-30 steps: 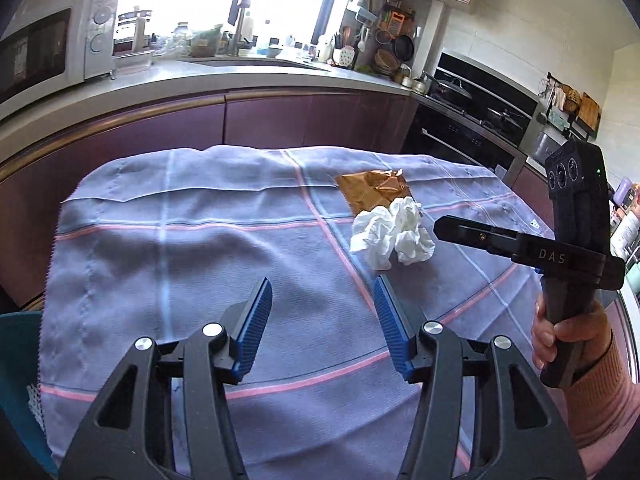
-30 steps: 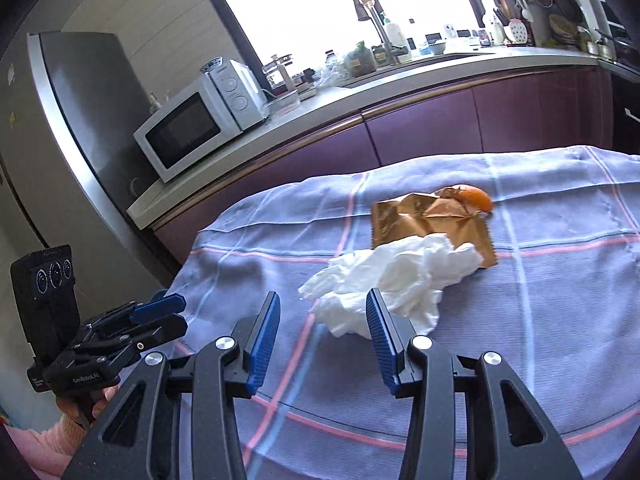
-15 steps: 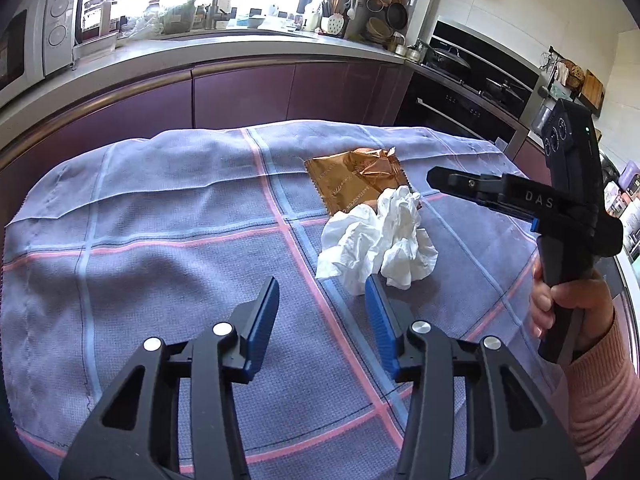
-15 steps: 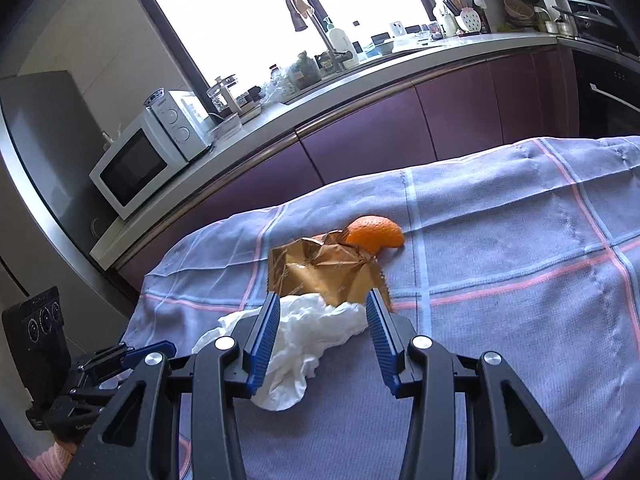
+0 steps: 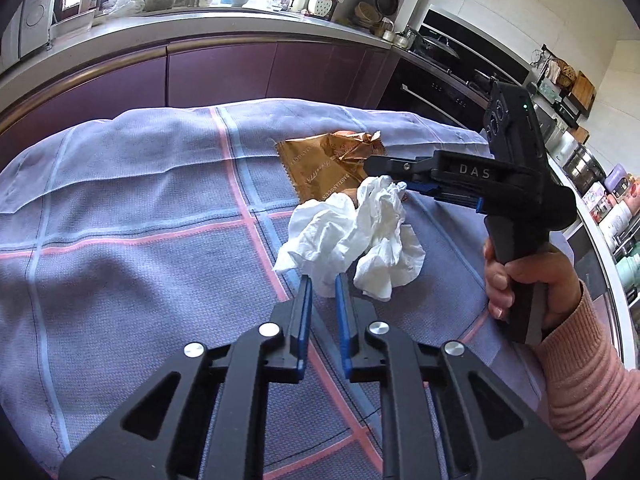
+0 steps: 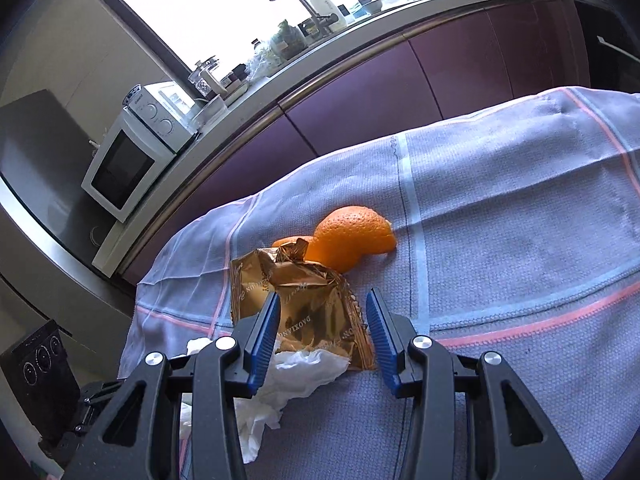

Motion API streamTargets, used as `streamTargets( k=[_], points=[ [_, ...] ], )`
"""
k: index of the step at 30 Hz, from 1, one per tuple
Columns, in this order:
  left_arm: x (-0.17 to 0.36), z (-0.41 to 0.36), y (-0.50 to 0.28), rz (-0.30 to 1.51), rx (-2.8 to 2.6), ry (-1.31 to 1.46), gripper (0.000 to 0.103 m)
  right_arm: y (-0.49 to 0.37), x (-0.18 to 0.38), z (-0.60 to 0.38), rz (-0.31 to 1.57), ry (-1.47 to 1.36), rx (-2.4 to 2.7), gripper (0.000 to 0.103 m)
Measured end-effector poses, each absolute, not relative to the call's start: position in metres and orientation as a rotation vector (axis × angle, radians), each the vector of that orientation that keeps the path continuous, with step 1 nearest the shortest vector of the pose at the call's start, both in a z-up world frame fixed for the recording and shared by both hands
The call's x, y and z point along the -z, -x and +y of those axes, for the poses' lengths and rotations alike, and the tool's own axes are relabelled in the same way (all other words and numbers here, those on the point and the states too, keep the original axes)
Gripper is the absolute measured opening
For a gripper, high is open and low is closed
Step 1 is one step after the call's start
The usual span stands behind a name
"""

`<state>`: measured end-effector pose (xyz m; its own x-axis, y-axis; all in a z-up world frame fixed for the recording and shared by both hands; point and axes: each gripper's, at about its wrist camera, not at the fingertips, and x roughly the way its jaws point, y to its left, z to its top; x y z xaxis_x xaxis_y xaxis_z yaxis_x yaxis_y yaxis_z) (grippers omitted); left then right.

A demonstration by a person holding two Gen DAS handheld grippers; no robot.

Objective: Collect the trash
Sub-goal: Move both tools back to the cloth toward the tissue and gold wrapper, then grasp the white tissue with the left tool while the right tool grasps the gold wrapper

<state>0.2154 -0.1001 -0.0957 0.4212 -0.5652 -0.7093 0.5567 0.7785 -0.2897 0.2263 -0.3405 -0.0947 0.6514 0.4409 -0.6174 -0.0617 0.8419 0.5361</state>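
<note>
Three bits of trash on my checked tablecloth (image 5: 132, 264): crumpled white tissue (image 5: 352, 236), gold wrapper (image 6: 308, 308), orange peel (image 6: 352, 240); tissue nearest me, wrapper touching its far edge, peel just behind wrapper. My left gripper (image 5: 320, 284) narrowed right down, blue pads pinching near edge of tissue; tissue resting on cloth. My right gripper (image 6: 322, 308) standing partly open, fingers either side of wrapper, pads not pressing it; person's hand (image 5: 532, 280) in pink sleeve grips its handle.
</note>
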Motion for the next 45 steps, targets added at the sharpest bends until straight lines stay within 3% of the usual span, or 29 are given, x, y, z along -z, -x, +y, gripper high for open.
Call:
streamTargets(
  k=[1, 4, 12, 15, 18, 22, 33, 40, 42, 43, 45],
  points=[
    [0.095, -0.101, -0.215, 0.886, 0.705, 0.010, 0.003, -0.226, 0.094, -0.340, 0.820, -0.508, -0.312, 0.031],
    [0.092, -0.101, -0.213, 0.874, 0.704, 0.022, 0.001, -0.226, 0.094, -0.339, 0.822, -0.500, -0.320, 0.014],
    [0.078, -0.080, -0.206, 0.814, 0.680, 0.048, 0.001, -0.207, 0.069, -0.335, 0.729, -0.439, -0.338, 0.002],
    [0.073, -0.074, -0.203, 0.793, 0.659, 0.025, 0.001, -0.200, 0.059, -0.336, 0.698, -0.426, -0.344, 0.002],
    [0.073, -0.073, -0.207, 0.793, 0.641, -0.003, 0.015, -0.195, 0.054, -0.335, 0.687, -0.413, -0.346, 0.002],
    [0.075, -0.080, -0.208, 0.794, 0.632, -0.045, 0.027, -0.188, 0.053, -0.338, 0.680, -0.413, -0.340, 0.002],
    [0.075, -0.124, -0.176, 0.748, 0.738, -0.177, 0.028, -0.169, 0.050, -0.343, 0.654, -0.447, -0.357, 0.002],
    [0.084, -0.149, -0.192, 0.812, 0.766, -0.196, 0.041, -0.161, 0.057, -0.339, 0.663, -0.456, -0.377, 0.002],
    [0.089, -0.156, -0.196, 0.826, 0.760, -0.214, 0.036, -0.159, 0.058, -0.339, 0.661, -0.459, -0.376, 0.002],
    [0.091, -0.159, -0.197, 0.840, 0.763, -0.214, 0.022, -0.158, 0.058, -0.339, 0.659, -0.460, -0.375, 0.002],
    [0.093, -0.161, -0.196, 0.854, 0.778, -0.203, 0.010, -0.156, 0.057, -0.339, 0.653, -0.460, -0.373, 0.002]
  ],
)
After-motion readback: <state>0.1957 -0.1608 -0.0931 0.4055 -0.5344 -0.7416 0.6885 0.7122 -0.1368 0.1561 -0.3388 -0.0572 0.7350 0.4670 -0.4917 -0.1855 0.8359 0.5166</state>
